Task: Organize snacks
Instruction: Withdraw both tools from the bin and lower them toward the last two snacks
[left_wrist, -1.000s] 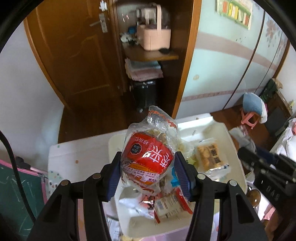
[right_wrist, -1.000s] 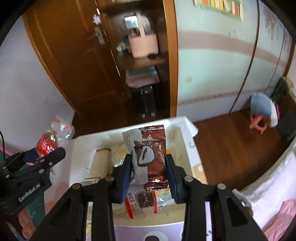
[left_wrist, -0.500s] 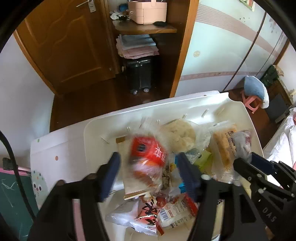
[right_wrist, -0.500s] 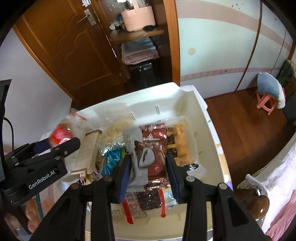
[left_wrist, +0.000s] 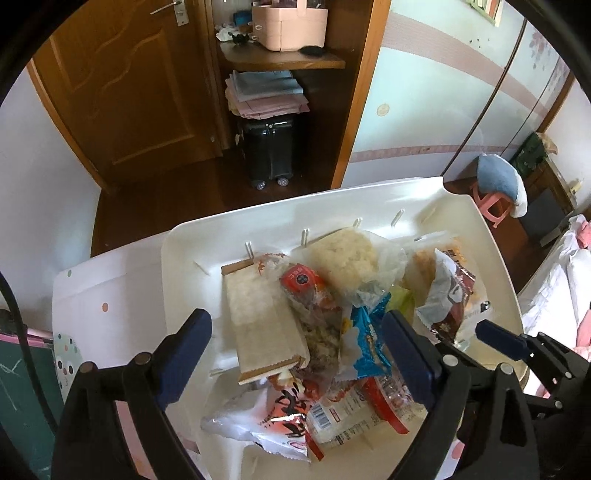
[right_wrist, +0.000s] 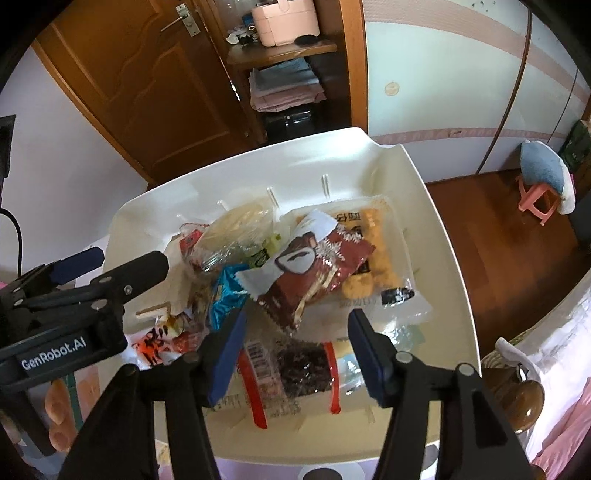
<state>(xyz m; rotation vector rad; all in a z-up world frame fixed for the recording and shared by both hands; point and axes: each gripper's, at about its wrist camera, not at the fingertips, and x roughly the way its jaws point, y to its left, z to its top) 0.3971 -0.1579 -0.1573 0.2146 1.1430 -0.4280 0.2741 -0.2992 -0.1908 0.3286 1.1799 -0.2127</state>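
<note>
Both grippers, jaws opening and empty, are held above the white bin (left_wrist: 491, 236): left gripper (left_wrist: 295, 350) over the beige packet (left_wrist: 258, 314), lying lengthwise between the jaws; right gripper (right_wrist: 295, 350) just short of the brown packet (right_wrist: 314, 269)

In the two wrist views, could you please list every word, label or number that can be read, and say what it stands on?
"GenRobot.AI": white letters on the black body of the left gripper.
Brown coffee packet: a cup picture only, no print legible.
Clear bag of golden snacks: dark Chinese characters, too distorted to read.
Red-and-white wrapper: large brush characters, creased, unreadable.
Barcode label: digits too small.
</note>
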